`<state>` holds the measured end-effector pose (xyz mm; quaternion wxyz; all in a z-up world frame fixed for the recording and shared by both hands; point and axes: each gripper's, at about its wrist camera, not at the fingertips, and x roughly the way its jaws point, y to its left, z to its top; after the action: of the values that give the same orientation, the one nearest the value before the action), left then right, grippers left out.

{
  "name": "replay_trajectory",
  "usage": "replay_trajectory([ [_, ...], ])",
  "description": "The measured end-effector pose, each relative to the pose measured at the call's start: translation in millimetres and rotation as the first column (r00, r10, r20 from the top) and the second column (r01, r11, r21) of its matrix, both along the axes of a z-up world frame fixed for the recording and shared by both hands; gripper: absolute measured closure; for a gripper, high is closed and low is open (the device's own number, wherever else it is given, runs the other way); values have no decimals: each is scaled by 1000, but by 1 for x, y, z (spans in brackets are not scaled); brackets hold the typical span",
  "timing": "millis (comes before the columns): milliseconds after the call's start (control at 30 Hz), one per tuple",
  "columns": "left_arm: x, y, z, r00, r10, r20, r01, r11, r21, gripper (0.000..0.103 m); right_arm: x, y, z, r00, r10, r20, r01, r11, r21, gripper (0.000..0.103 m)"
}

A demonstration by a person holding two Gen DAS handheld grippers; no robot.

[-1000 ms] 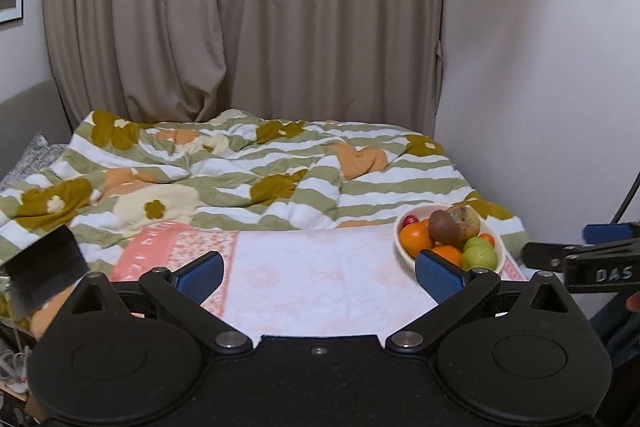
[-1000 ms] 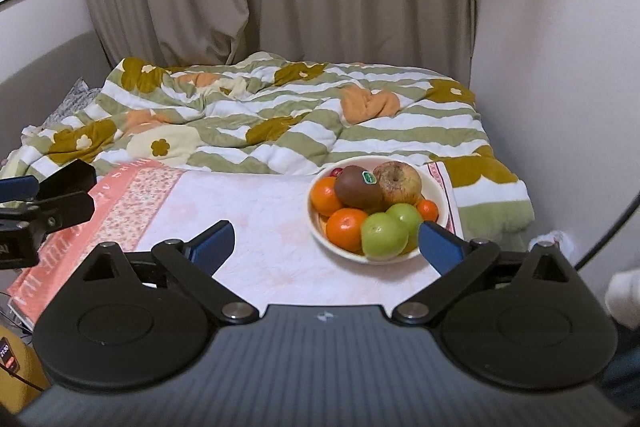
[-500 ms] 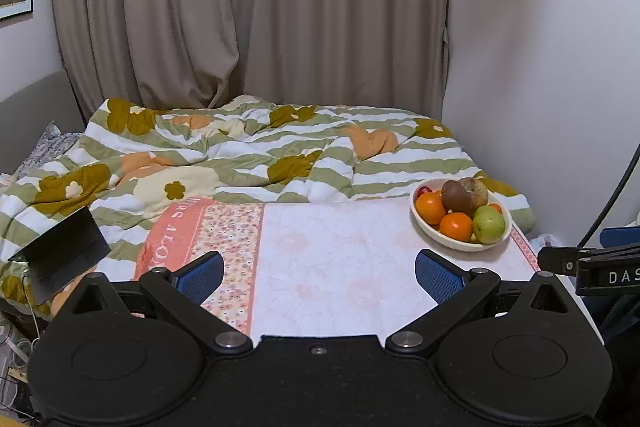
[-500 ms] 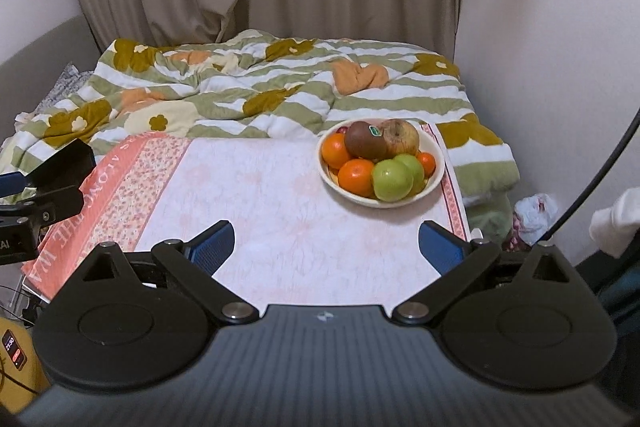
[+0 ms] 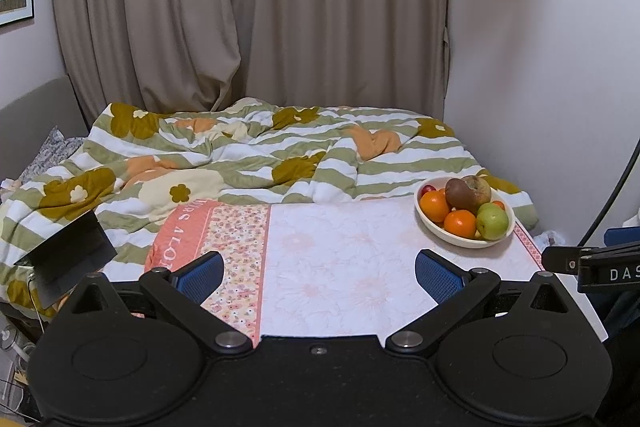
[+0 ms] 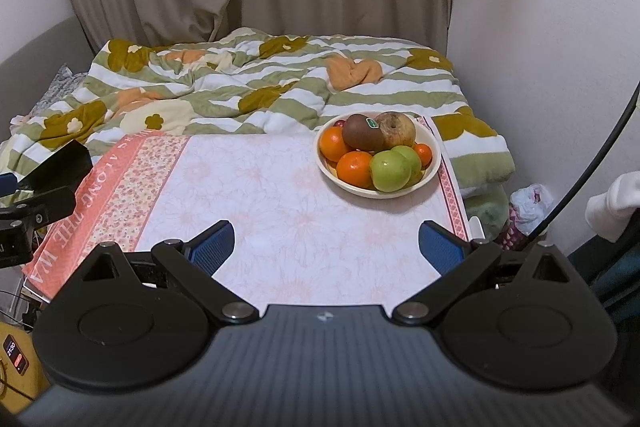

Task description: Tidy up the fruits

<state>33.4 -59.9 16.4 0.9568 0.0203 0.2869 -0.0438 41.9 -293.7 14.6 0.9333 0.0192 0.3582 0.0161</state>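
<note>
1. Left wrist view: my left claw hangs over the near edge of the counter, its blue pads spread wide with nothing between them.
2. Right wrist view: my right claw is likewise spread wide and empty, above the near edge of the same counter.
3. My claws hold none of the fruit; all of it sits in the cream bowl at the counter's far right corner, well apart from both claws.
4. In the bowl I see two oranges at the left and front; the front orange touches a green apple, with a second green apple just behind that one.
5. At the back of the bowl a brown kiwi with a green sticker leans against a brownish, blemished apple.
6. A small red fruit peeks out at the bowl's far rim, and a small orange one sits at its right side.
7. A pale floral cloth with a pink lettered border along the left edge covers the counter.
8. Beyond the counter's far edge lies a bed with a rumpled striped, flowered duvet.
</note>
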Motion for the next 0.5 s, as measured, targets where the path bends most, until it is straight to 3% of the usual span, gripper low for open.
replay_trajectory([
  [500, 1, 1, -1, 1000, 2, -5, -2, 1000, 0, 0, 6, -1, -4, 1000, -1, -12, 1, 1000, 0, 0],
])
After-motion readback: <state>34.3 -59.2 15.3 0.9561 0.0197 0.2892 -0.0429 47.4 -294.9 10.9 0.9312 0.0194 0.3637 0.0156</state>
